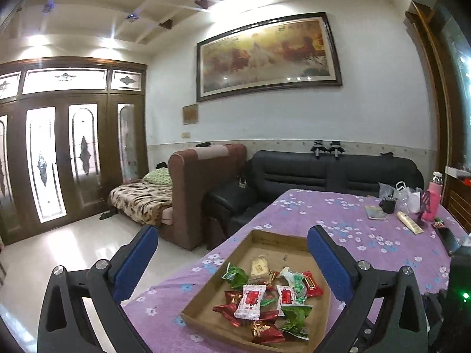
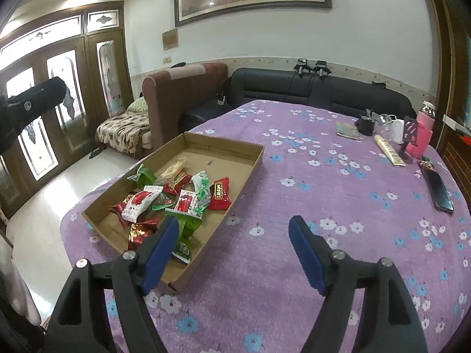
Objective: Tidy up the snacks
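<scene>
Purple floral tablecloth [image 2: 294,176], living room behind. Left gripper [image 1: 232,241] spread wide, empty, cardboard tray [image 1: 206,320] just below and ahead. Right gripper [image 2: 234,229] spread, empty, tray [image 2: 250,161] at its left finger. Snacks [image 2: 176,200] piled loose inside. Risk: left finger clips the tray wall and shoves it toward the table edge.

Both wrist views share the snack tray [image 1: 323,317].
</scene>
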Demonstrator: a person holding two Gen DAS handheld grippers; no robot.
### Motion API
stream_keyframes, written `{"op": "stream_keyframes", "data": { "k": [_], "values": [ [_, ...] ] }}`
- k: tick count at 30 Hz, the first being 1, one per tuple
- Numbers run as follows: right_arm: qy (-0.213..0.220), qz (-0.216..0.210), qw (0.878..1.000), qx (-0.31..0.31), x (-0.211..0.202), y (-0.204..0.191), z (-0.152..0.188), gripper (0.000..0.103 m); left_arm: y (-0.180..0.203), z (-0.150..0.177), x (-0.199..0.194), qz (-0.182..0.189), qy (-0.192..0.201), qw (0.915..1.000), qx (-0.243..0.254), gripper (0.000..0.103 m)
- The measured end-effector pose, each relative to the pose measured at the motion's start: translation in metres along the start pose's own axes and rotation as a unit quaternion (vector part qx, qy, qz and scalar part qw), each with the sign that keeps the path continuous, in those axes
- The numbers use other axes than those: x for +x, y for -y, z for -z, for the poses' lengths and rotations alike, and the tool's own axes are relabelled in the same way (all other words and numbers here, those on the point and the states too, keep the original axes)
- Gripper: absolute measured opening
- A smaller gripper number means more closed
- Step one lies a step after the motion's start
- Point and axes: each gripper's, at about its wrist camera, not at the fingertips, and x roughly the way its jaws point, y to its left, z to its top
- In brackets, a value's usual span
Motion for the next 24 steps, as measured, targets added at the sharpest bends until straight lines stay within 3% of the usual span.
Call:
{"op": "stream_keyframes", "data": {
  "k": [4, 15, 24],
  "values": [
    [0.005, -0.004, 1.0, 0.003, -0.007, -0.001, 0.004, 0.081, 0.001, 0.002, 0.004, 0.028, -0.03, 0.9992, -0.007, 0.102],
    [-0.009, -0.003, 1.0, -0.023, 0.0, -0.018, 0.023, 0.084, 0.014, 0.022, 0.015, 0.057, -0.091, 0.9942, 0.01, 0.102],
    [-0.032, -0.001, 0.999, -0.016, 0.017, -0.014, 0.029, 0.084, 0.019, 0.044, 0.044, 0.076, -0.159, 0.9843, 0.004, 0.102]
  ]
}}
